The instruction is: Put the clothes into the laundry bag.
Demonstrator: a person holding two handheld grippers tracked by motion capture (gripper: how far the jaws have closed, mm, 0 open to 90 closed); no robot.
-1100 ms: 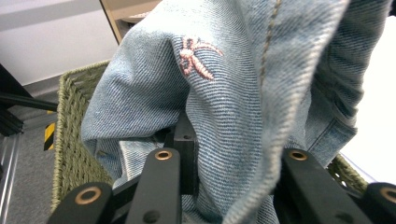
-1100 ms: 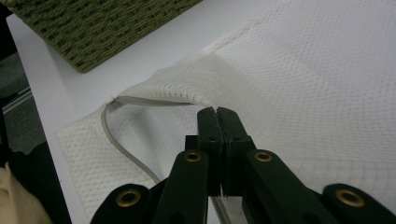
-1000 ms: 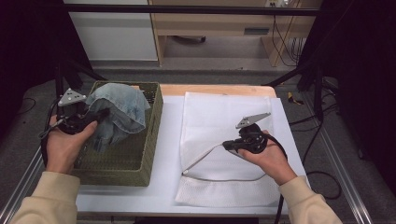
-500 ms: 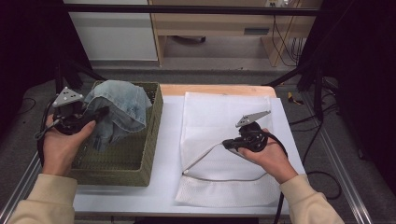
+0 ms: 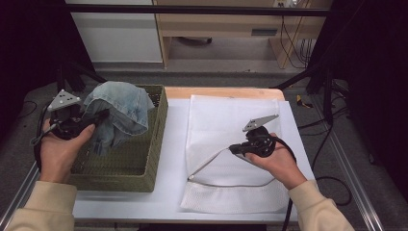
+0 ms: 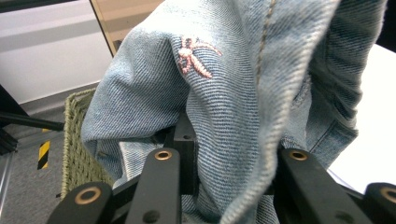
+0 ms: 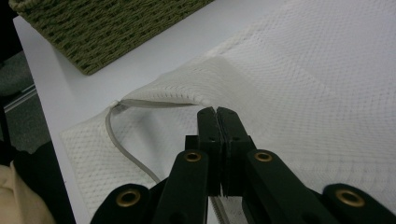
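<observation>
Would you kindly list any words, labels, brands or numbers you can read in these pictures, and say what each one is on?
No readable text anywhere.
Denim garment: a small pink embroidered motif, a figure, not letters.
Yellow-and-black hazard stripe on the floor: a marking, no words.
White mesh bag and woven basket: no label visible.

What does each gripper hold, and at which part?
The left gripper holds the denim garment by a hemmed fold. The right gripper pinches the white mesh bag at the upper lip of its zipper opening.
</observation>
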